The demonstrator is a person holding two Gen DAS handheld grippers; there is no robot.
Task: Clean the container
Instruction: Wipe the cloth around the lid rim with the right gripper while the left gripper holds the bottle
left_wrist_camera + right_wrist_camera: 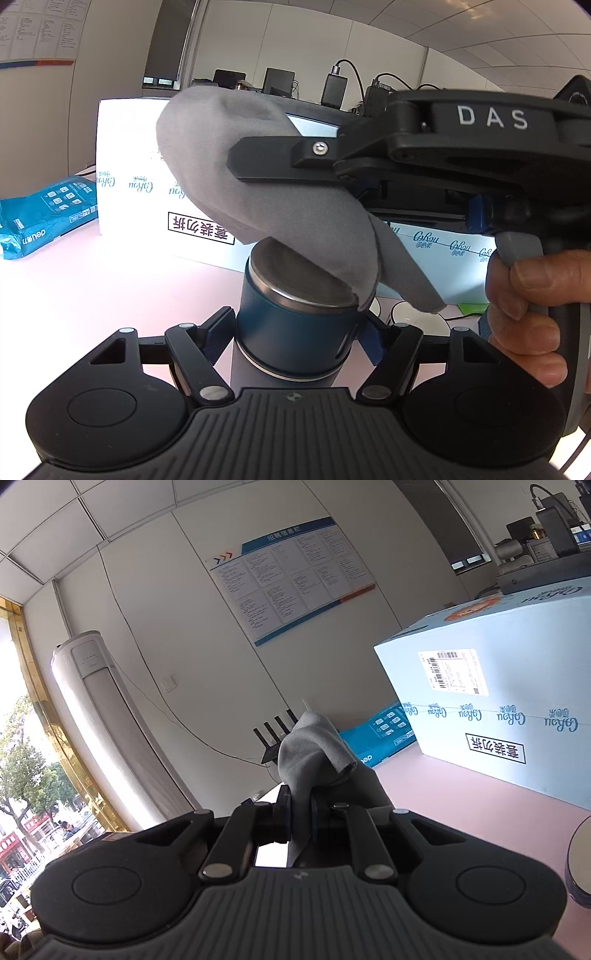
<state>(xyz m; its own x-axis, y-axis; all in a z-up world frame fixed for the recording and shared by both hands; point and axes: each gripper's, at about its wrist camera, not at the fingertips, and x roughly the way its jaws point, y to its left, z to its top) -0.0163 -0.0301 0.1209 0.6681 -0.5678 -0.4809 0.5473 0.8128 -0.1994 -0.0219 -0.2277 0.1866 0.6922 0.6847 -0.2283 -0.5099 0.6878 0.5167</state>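
Steel-capped and dark blue, the insulated bottle (295, 325) stands on the pink table (92, 295), clamped round its lid by the left gripper (293, 338). It looks rigid, smooth, likely slippery. The right gripper (258, 158), marked "DAS", pinches a soft grey cloth (266, 206) draped onto the cap. Behind: a "deli" pack (44, 218).

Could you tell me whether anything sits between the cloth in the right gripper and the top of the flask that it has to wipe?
Nothing visible does. The cloth, pinched in the shut right gripper, hangs directly over the flask, its lower edge at the metal cap. The left gripper holds the flask by its sides, below the cap.
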